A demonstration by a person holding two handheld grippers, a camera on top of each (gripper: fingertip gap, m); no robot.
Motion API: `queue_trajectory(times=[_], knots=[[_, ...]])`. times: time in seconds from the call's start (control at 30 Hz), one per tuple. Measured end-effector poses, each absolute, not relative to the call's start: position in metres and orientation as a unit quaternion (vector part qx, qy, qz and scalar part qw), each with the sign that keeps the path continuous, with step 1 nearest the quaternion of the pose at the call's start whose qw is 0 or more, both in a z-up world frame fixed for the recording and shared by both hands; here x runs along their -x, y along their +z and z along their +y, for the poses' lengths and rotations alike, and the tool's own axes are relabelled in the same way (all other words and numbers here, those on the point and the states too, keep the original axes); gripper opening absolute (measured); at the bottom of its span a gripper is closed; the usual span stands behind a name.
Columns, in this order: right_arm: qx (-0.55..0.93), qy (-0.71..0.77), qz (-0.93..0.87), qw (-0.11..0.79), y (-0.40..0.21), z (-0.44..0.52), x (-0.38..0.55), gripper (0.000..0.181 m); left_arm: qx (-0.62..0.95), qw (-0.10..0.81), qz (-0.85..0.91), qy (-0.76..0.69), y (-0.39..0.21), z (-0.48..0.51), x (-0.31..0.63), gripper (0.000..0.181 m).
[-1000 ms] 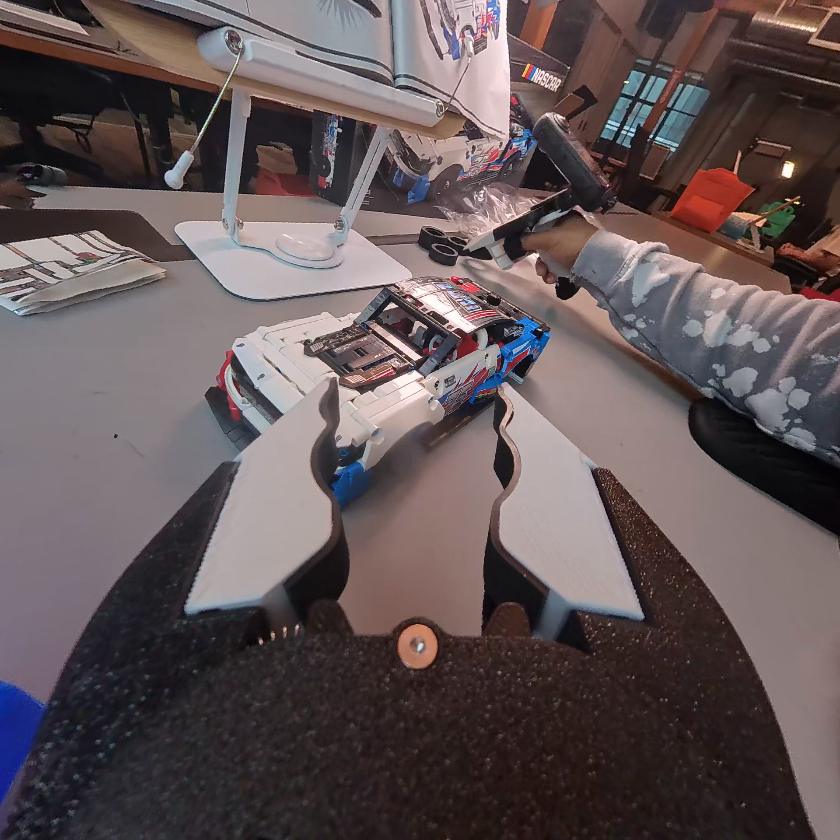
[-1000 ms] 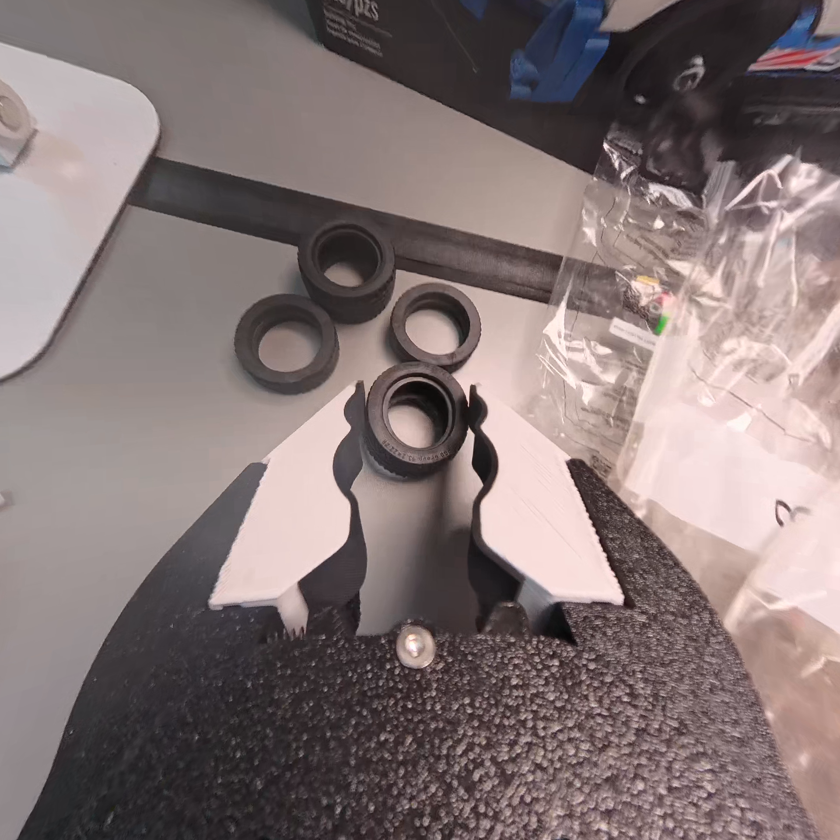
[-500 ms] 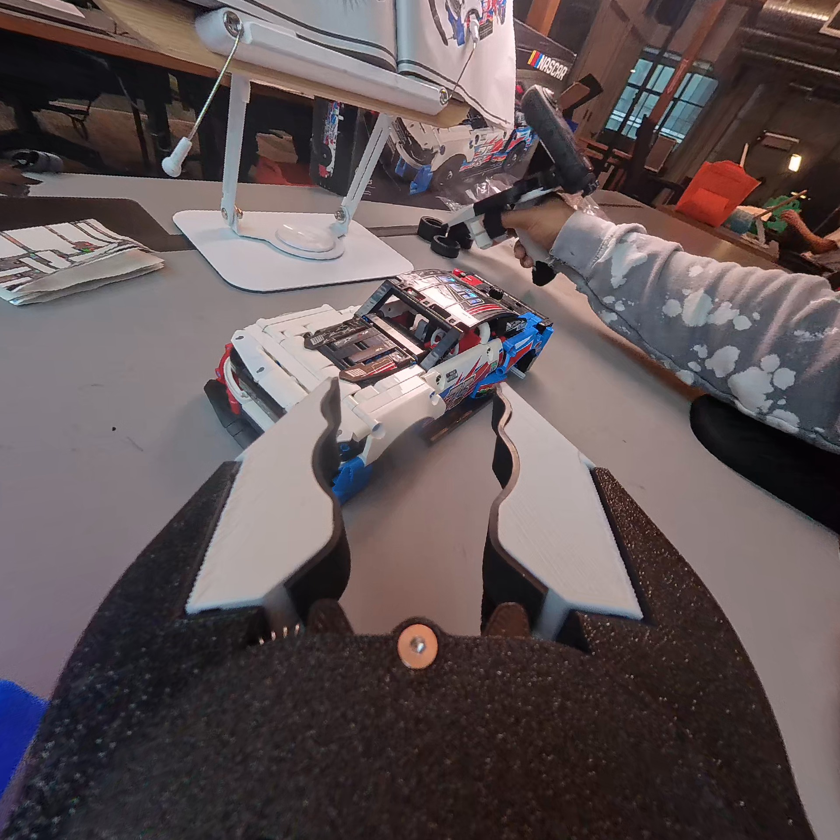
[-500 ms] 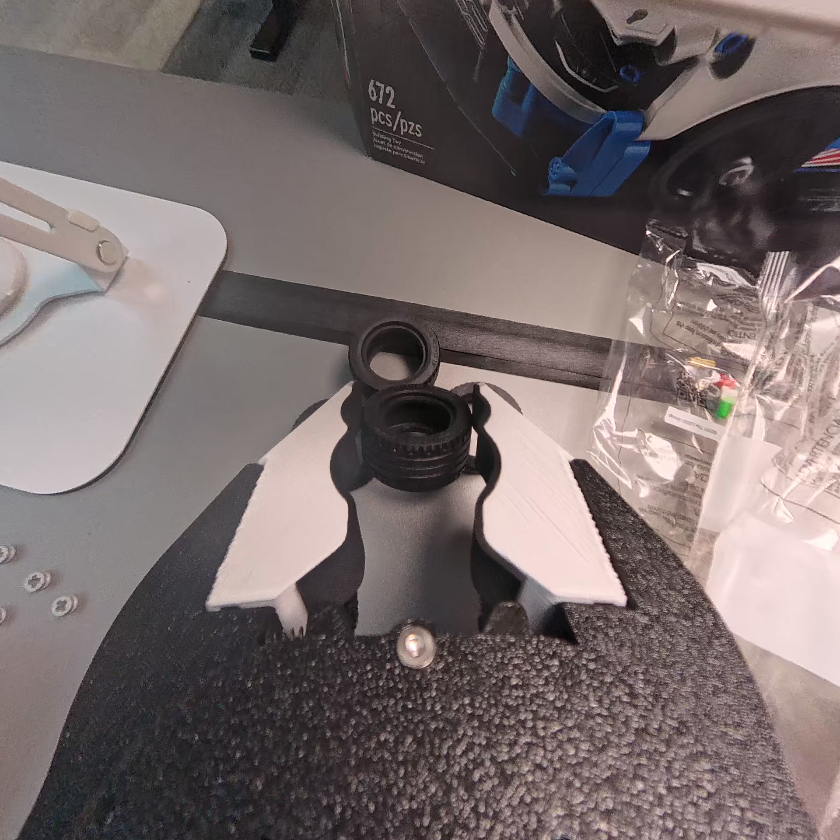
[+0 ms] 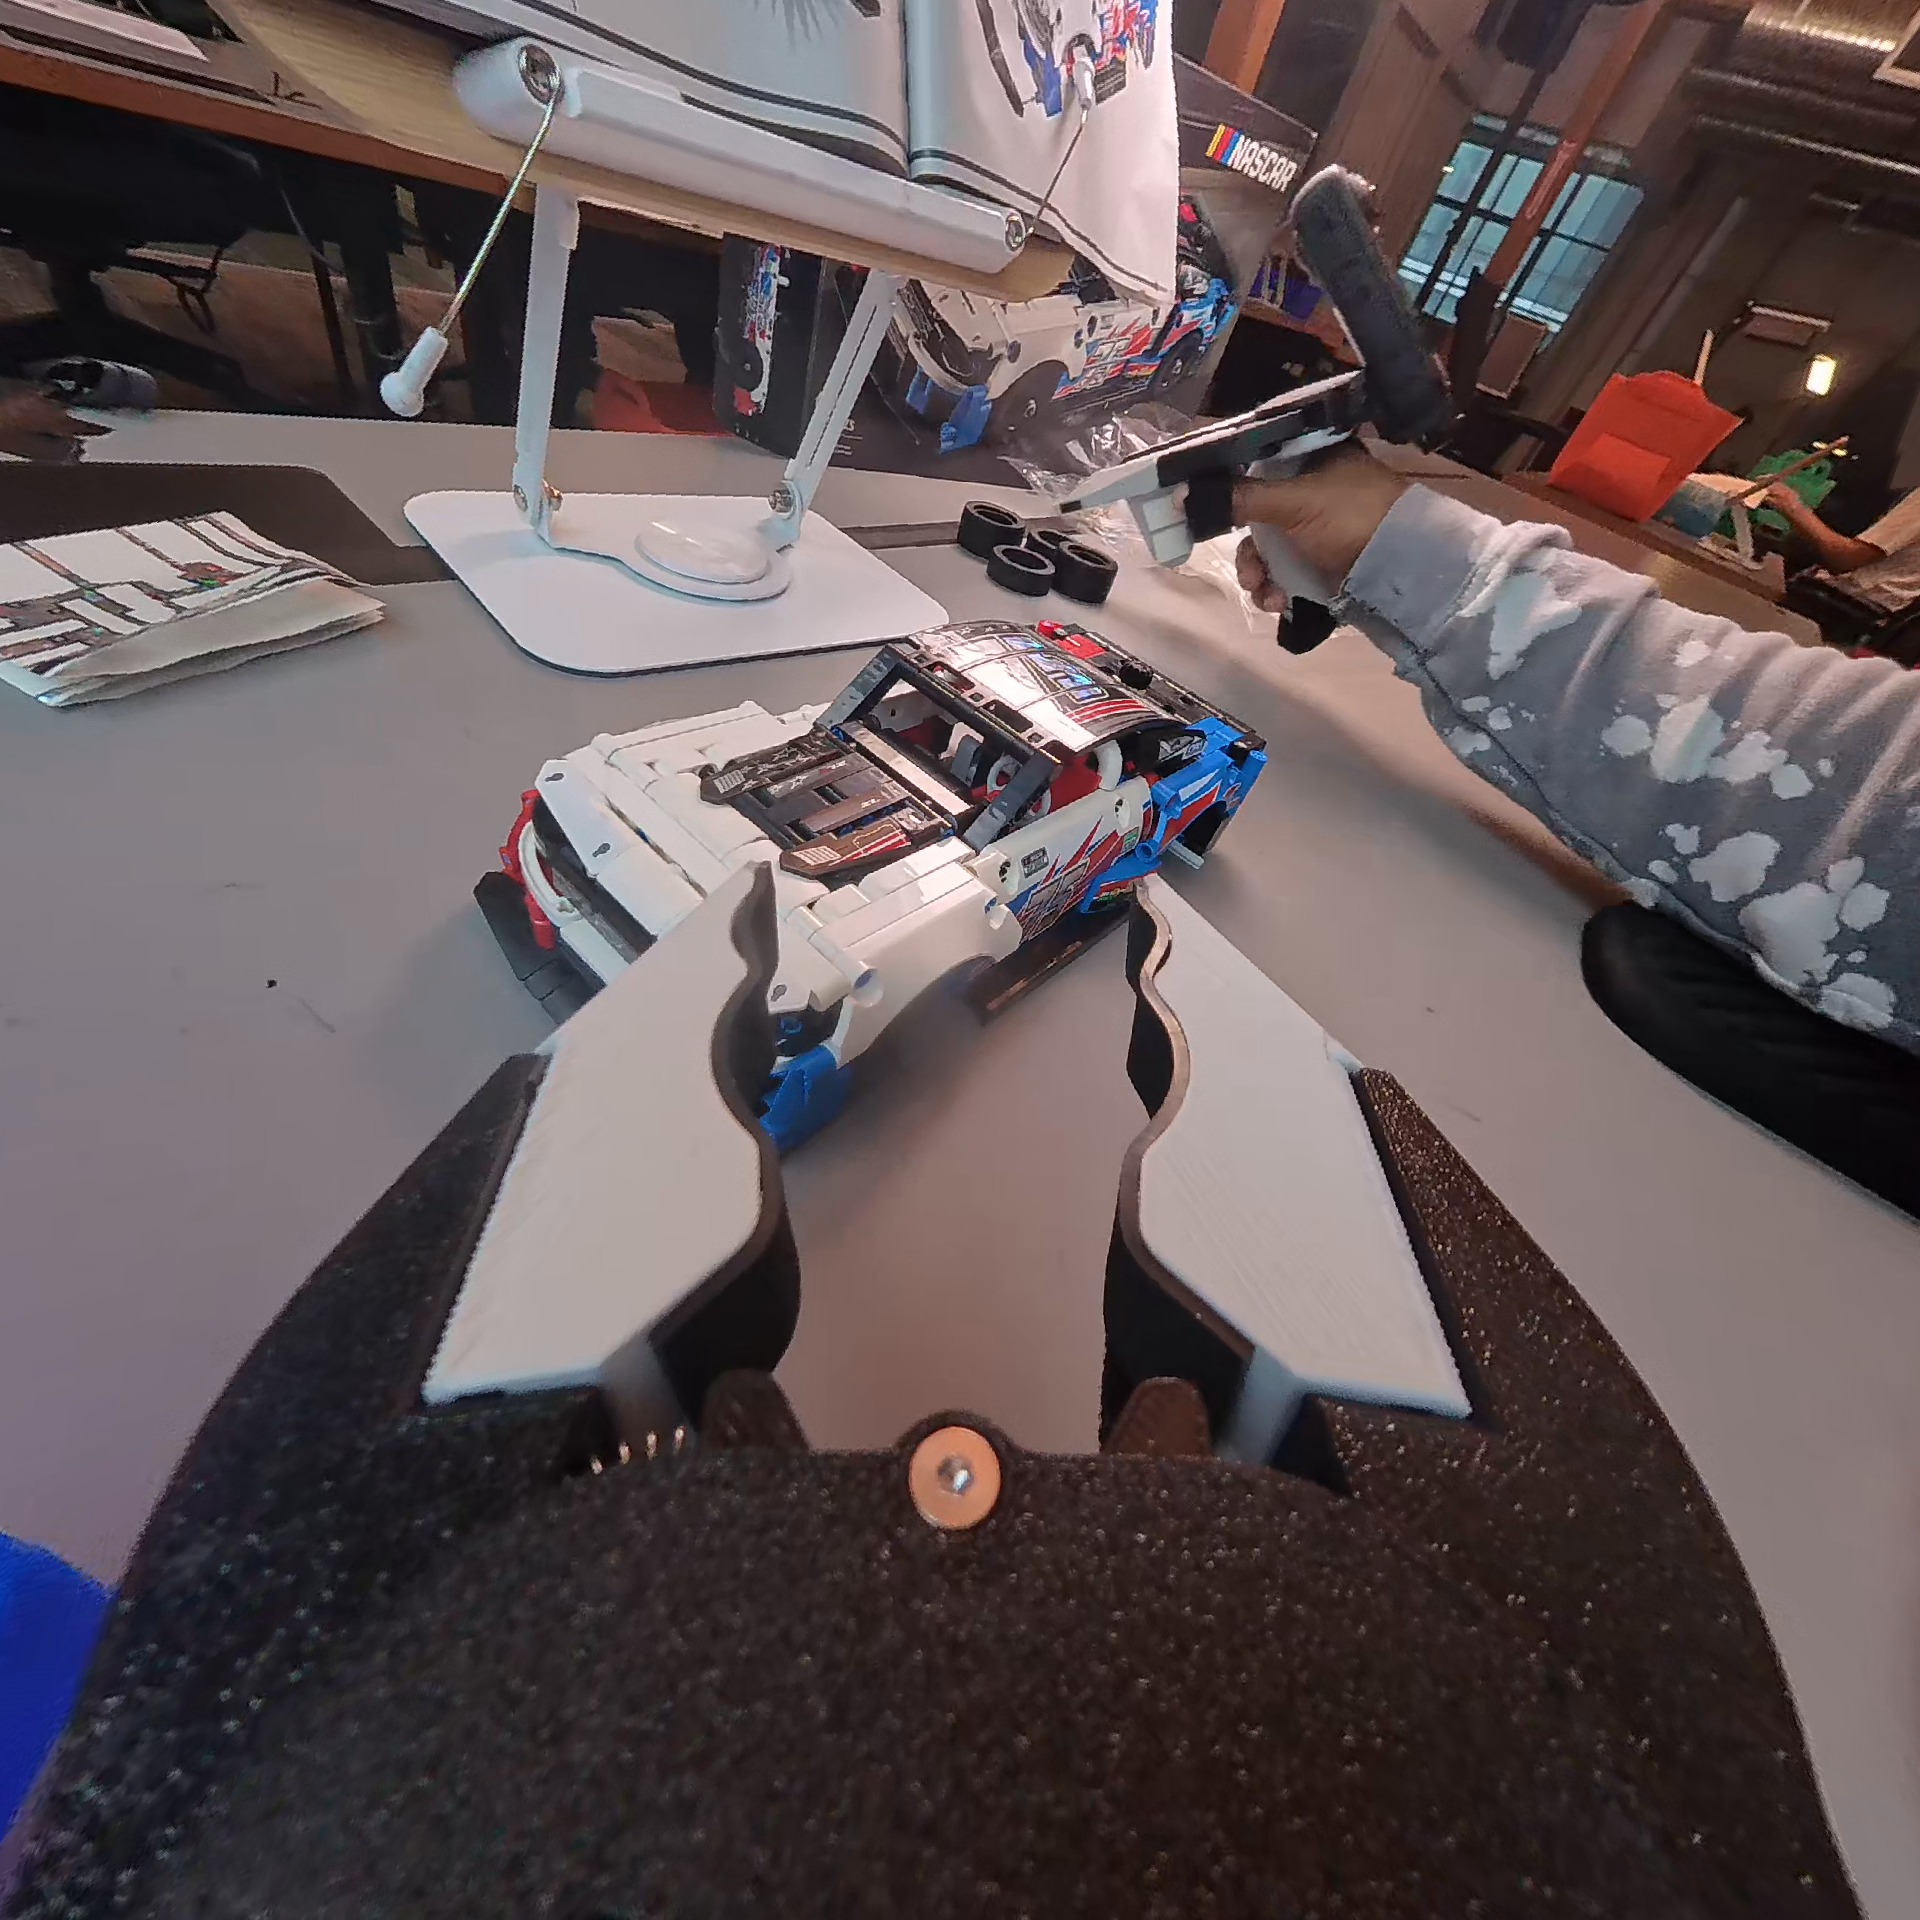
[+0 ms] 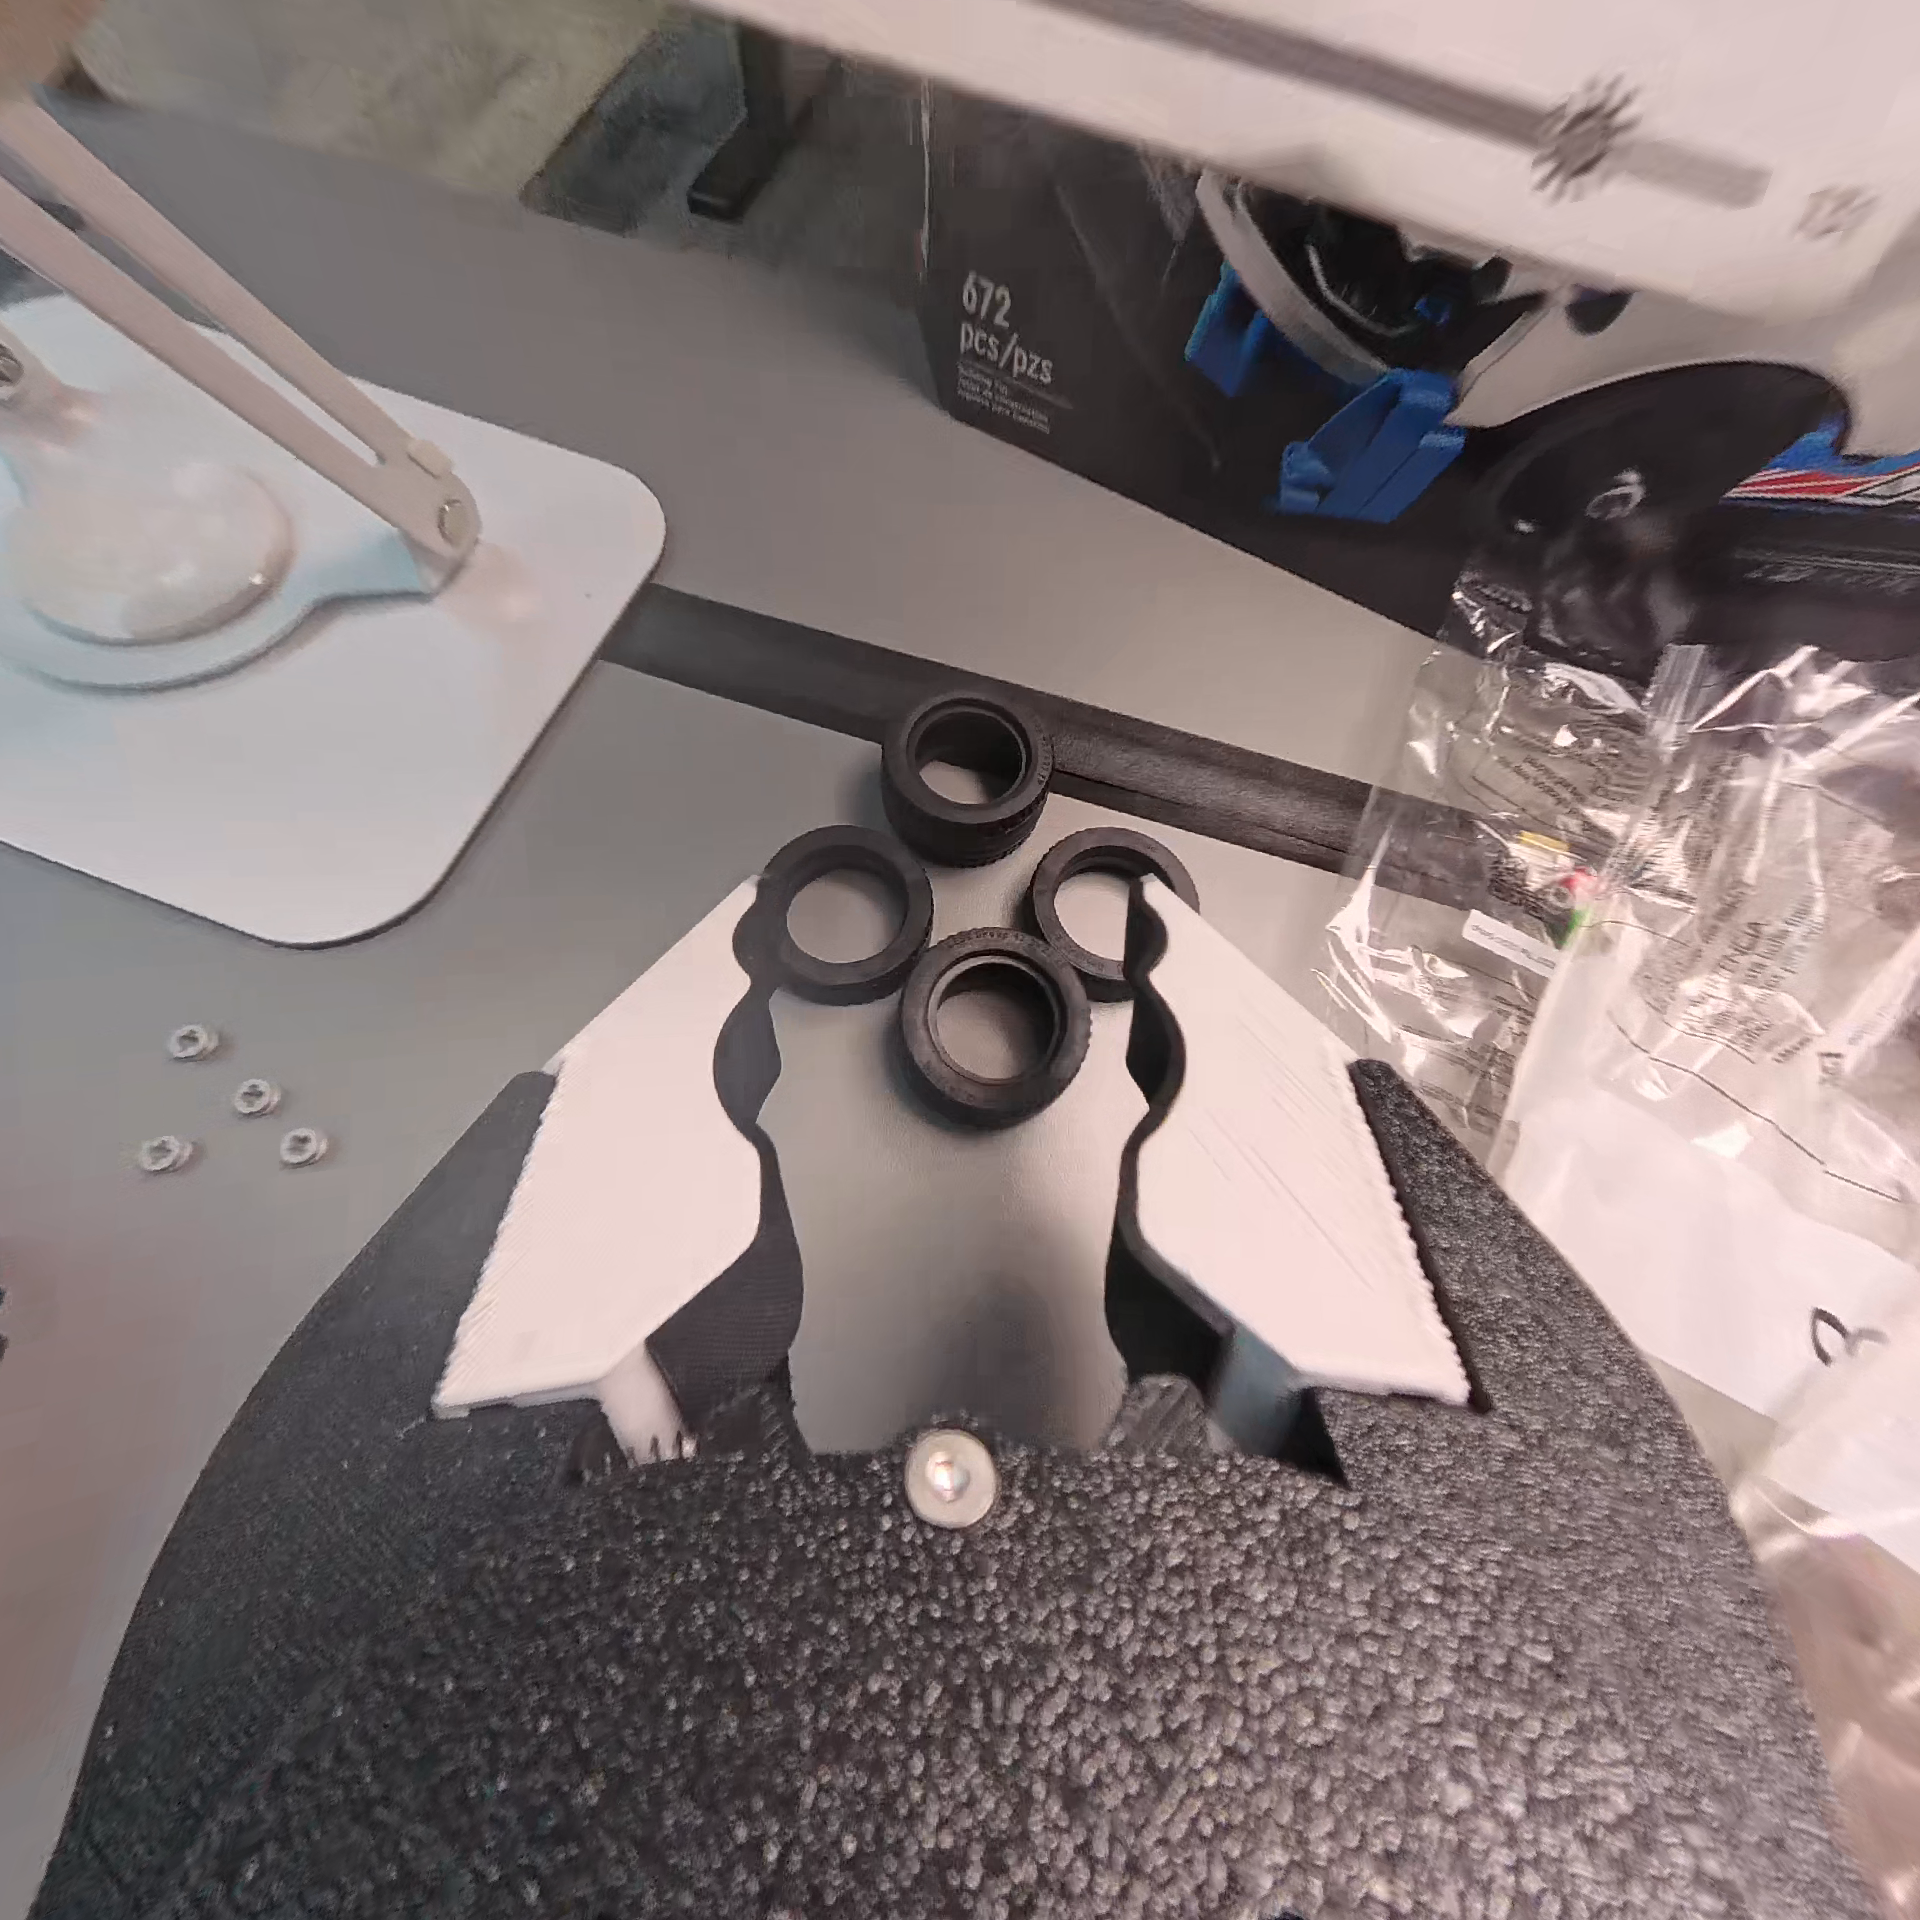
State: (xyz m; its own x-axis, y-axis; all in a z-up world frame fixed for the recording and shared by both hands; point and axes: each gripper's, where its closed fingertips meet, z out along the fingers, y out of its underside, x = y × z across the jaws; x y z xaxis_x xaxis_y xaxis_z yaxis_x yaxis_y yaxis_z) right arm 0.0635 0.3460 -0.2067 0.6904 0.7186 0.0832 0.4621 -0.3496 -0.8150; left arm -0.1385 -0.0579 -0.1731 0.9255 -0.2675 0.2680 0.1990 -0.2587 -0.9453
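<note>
A white, blue and red brick-built race car without tyres sits on the grey table. My left gripper is open and empty, its fingertips on either side of the car's near front corner, not gripping it. Several loose black tyres lie in a cluster on the table; they also show in the left wrist view. My right gripper is open and empty just above them. The nearest tyre lies between its fingers, apart from both. The right gripper also shows in the left wrist view, held in a hand.
A white stand holds an open booklet over the far table. A folded booklet lies at left. The black kit box stands behind the tyres, clear plastic bags to their right, small metal washers to the left. Spacing between my two grippers at the tips: around 45 cm.
My right gripper opened and let go of the tyre it held; the tyre now lies on the table with the others. The left gripper has barely moved.
</note>
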Motion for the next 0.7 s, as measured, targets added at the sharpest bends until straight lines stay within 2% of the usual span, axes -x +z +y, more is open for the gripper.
queue_trajectory(times=[0.2,0.43,0.57,0.7], knots=[[0.82,0.139,-0.393,0.393,-0.214,0.311,-0.087,0.053,0.767,0.619,0.039,-0.167,-0.17,-0.057,0.138,0.073],[0.819,0.127,-0.401,0.389,-0.239,0.317,-0.082,0.021,0.764,0.63,0.058,-0.126,-0.165,-0.059,0.136,0.075],[0.806,0.179,-0.396,0.402,-0.221,0.305,-0.068,0.027,0.755,0.644,0.056,-0.114,-0.157,-0.062,0.136,0.068],[0.732,0.23,-0.421,0.484,-0.166,0.273,-0.048,0.039,0.745,0.657,0.047,-0.108,-0.154,-0.061,0.141,0.051]])
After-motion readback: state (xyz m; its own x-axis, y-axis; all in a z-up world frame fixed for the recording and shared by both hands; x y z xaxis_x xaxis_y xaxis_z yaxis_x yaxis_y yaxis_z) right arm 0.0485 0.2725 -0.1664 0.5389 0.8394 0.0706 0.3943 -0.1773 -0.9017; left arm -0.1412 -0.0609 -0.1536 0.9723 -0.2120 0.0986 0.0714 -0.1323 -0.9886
